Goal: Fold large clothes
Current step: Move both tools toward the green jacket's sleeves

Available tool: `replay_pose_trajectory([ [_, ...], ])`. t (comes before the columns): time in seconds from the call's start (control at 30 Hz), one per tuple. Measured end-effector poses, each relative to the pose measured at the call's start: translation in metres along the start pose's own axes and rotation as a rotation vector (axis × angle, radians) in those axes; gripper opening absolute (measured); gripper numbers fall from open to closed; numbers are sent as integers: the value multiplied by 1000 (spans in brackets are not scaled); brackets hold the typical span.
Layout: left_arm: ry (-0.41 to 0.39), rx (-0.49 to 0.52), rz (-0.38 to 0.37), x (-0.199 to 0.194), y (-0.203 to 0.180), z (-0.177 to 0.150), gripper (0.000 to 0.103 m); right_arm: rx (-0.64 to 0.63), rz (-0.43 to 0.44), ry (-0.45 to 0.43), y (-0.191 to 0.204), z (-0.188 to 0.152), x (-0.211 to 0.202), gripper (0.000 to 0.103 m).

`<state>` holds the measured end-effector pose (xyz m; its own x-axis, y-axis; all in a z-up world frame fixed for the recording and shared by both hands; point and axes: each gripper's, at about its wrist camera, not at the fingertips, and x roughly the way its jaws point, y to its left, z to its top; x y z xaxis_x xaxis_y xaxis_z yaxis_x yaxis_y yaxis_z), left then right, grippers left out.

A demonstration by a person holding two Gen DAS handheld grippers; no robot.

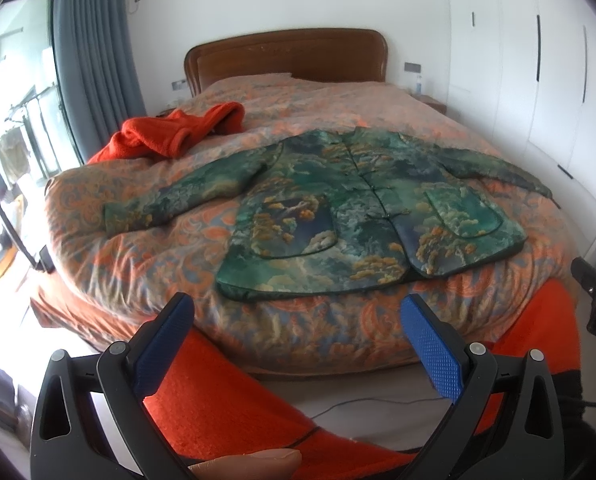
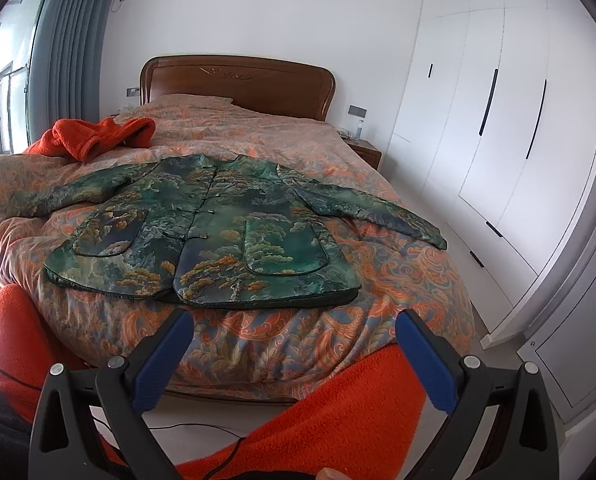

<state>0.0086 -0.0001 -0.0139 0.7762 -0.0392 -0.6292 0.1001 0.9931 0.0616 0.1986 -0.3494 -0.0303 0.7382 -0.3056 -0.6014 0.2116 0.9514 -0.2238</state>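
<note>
Left wrist view shows the left tool (image 1: 298,312) with its blue-padded fingers spread apart and empty, held off the foot of the bed (image 1: 146,248). The right tool (image 2: 294,328) hangs equally apart and empty. Beyond both, a green landscape-print padded jacket (image 1: 362,208) lies flat on the orange floral quilt, sleeves spread, buttoned front up. An orange fleece garment (image 1: 170,132) lies crumpled further back, left of the jacket.
</note>
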Motion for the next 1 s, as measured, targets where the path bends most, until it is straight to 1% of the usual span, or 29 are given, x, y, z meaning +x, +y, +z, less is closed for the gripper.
replay_pose_trajectory([
  [0.13, 1, 1, 13, 7, 3, 3, 103, -13, -15, -1, 1, 3, 5, 103],
  [0.33, 4, -3, -11, 27, 4, 15, 103, -34, -27, 3, 8, 9, 17, 103],
  [0.4, -4, -3, -18, 34, 4, 21, 103, -43, -36, -2, 10, 12, 24, 103],
  [0.47, -22, -9, -5, 43, 3, 28, 103, -39, -37, -5, 11, 16, 31, 103],
  [0.53, -33, -18, -4, 51, 1, 36, 103, -34, -34, -8, 13, 21, 40, 103],
  [0.7, -64, -86, -49, 66, 1, 53, 103, -50, -10, -37, 24, 34, 58, 103],
  [0.77, -77, -94, -46, 70, -1, 58, 103, -48, 2, -44, 27, 40, 65, 103],
  [0.9, -83, -78, -35, 79, -9, 65, 103, -35, 16, -69, 29, 52, 77, 103],
  [0.93, -87, -68, -26, 81, -11, 67, 103, -30, 19, -75, 29, 54, 78, 103],
  [1.0, -89, -23, 26, 87, -16, 71, 103, -9, 29, -93, 26, 59, 83, 103],
])
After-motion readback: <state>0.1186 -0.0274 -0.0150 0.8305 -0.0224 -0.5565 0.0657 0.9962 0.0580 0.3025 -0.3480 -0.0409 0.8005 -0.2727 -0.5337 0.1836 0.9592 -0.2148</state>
